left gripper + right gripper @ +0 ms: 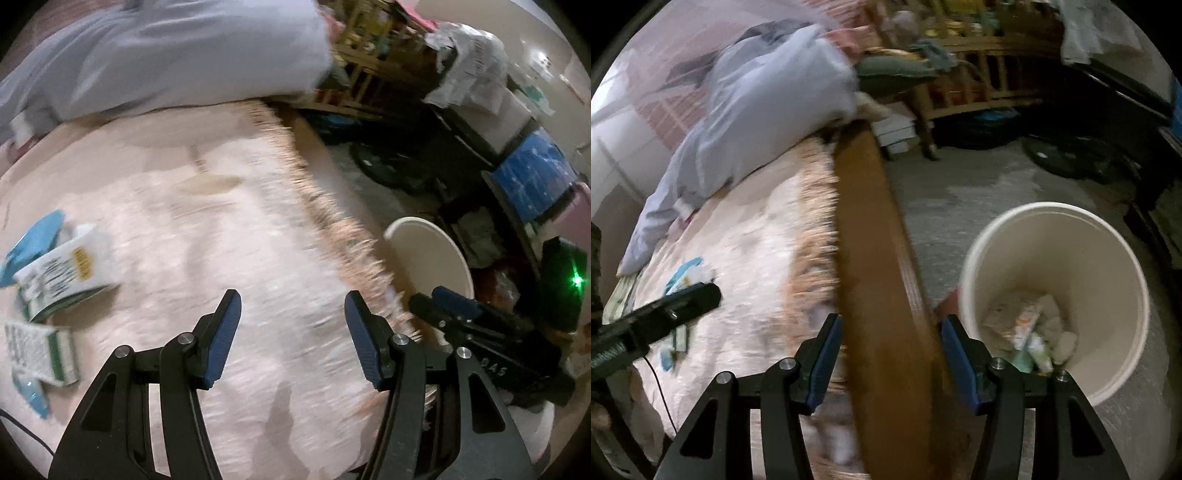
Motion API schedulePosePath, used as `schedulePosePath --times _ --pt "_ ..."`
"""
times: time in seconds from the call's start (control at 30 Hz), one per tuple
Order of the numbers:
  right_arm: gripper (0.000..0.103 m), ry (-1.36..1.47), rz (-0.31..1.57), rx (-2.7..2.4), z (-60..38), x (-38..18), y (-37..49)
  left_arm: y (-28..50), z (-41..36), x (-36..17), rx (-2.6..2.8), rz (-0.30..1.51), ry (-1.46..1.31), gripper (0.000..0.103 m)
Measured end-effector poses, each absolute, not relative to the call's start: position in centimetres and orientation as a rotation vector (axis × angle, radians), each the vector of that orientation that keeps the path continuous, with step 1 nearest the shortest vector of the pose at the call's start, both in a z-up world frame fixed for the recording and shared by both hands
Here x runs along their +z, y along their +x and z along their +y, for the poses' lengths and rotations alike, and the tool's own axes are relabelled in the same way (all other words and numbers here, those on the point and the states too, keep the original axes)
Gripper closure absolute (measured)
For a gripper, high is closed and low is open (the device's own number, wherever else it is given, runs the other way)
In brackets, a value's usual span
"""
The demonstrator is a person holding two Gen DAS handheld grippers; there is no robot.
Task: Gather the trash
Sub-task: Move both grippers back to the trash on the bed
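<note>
Two grippers were in my views, and neither held anything. My left gripper point(292, 314) filled the bottom of the left wrist frame, its blue-padded fingers point(226, 332) standing moderately apart with only the pale pink fringed bedspread point(221, 229) showing between them. The right gripper point(891, 339) sat at the bottom of the right wrist frame, fingers likewise parted and empty, with the brown wooden bed rail point(871, 258) running up through the gap behind them; I could not tell whether they touched it.

The loose trash lay at the left edge of the left wrist frame: a white and green printed paper packet point(64, 273) on the bedspread, a second white and green printed packet point(40, 350) just below it, and light blue plastic scraps point(33, 243) beside them. The picture was blurred, so I could not read the printing.

The cream round plastic bin point(1108, 266) stood on the grey floor point(979, 184) at the lower right of the right wrist frame, just beside the bed rail. Crumpled wrappers and paper point(1030, 328) lay at its bottom.

A pale grey-blue pillow point(166, 55) lay across the top of the left wrist frame, resting on the bedspread. Wooden shelving point(979, 81) crowded with blurred items stood along the upper right of the right wrist frame.
</note>
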State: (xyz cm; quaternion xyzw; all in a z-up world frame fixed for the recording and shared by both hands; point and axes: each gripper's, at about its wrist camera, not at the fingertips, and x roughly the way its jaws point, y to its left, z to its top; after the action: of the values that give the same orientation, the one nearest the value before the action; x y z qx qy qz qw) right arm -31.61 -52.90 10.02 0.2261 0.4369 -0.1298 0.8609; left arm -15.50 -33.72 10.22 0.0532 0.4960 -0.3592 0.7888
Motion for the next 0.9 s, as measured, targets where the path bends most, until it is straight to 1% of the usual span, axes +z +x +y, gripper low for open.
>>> schedulePosePath --times 0.23,0.5,0.6,0.7,0.9 --pt "0.049 0.422 0.947 -0.166 -47.4 10.1 -27.9 -13.3 -28.0 8.8 -0.681 1.106 0.060 0.046" --pt "0.049 0.348 0.970 -0.039 -41.5 10.5 -24.5 -12.8 -20.2 9.0 -0.593 1.110 0.014 0.046" --pt "0.049 0.321 0.993 0.009 -39.1 10.0 -23.0 -11.9 -18.3 8.8 -0.560 1.100 -0.018 0.046" --pt "0.049 0.309 1.008 0.047 -37.1 9.5 -21.7 -10.9 -16.6 8.4 -0.561 1.133 -0.080 0.046" --pt "0.049 0.263 1.029 0.123 -33.4 9.2 -20.2 -11.1 -13.2 7.9 -0.520 1.148 -0.046 0.046"
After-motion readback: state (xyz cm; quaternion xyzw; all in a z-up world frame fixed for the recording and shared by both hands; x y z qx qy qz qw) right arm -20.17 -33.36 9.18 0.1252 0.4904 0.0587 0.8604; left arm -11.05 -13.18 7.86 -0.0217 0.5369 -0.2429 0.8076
